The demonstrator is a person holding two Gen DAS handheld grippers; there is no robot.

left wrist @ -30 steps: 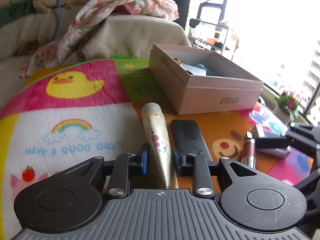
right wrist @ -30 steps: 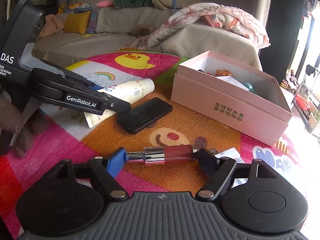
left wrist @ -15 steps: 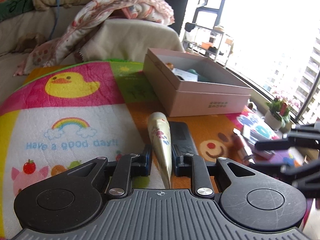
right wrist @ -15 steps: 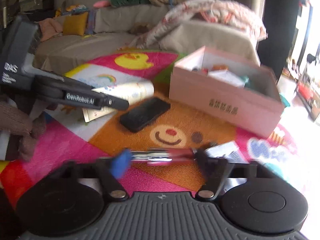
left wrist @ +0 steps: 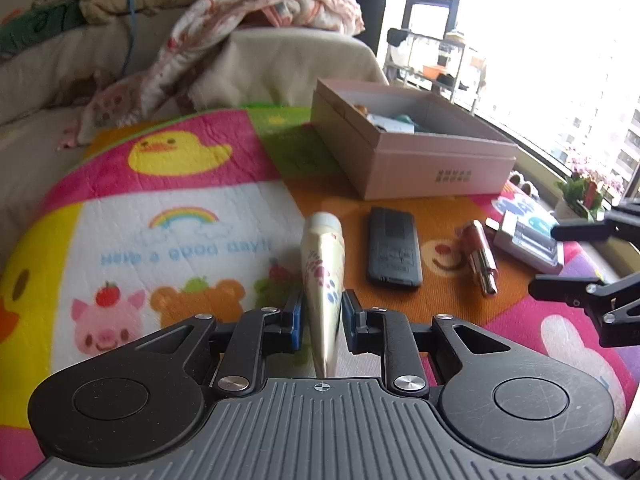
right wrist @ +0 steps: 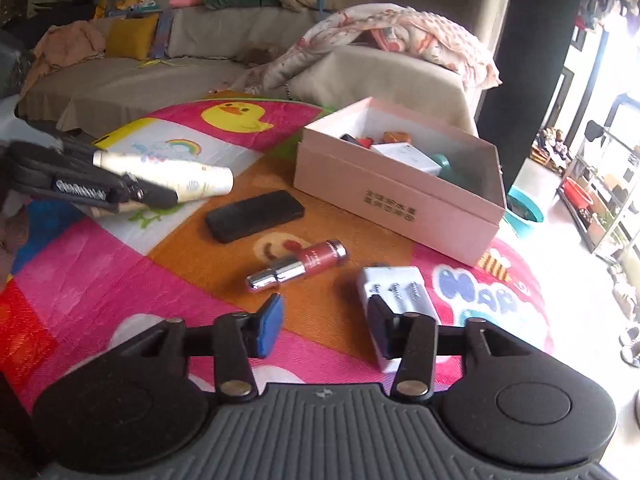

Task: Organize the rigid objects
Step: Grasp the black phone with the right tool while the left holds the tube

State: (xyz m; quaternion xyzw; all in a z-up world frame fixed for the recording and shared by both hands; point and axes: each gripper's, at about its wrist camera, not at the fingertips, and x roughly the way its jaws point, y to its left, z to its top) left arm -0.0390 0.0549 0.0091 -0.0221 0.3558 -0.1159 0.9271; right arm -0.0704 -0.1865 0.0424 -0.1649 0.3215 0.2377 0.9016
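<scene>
My left gripper (left wrist: 322, 320) is shut on the flat end of a cream lotion tube (left wrist: 322, 264), whose cap points away over the play mat (left wrist: 180, 184). In the right wrist view the tube (right wrist: 168, 174) hangs above the mat in that gripper (right wrist: 92, 194). My right gripper (right wrist: 324, 326) is open, its jaws widening with nothing between them. Just ahead of it a red and silver lipstick (right wrist: 298, 266) lies on the mat. An open pink box (right wrist: 392, 200) with several items inside stands farther back. The lipstick (left wrist: 480, 256) and the box (left wrist: 436, 168) also show in the left wrist view.
A black phone-like slab (right wrist: 254, 216) lies between tube and lipstick. A white battery charger (right wrist: 396, 292) sits by my right fingertip. A sofa with a patterned blanket (right wrist: 400, 36) stands behind the mat. A potted plant (left wrist: 584, 192) and a window are at the right.
The left gripper closed on the tube and raised it off the mat. The right gripper squeezed the lipstick, then opened and drew back, leaving it lying turned on the mat.
</scene>
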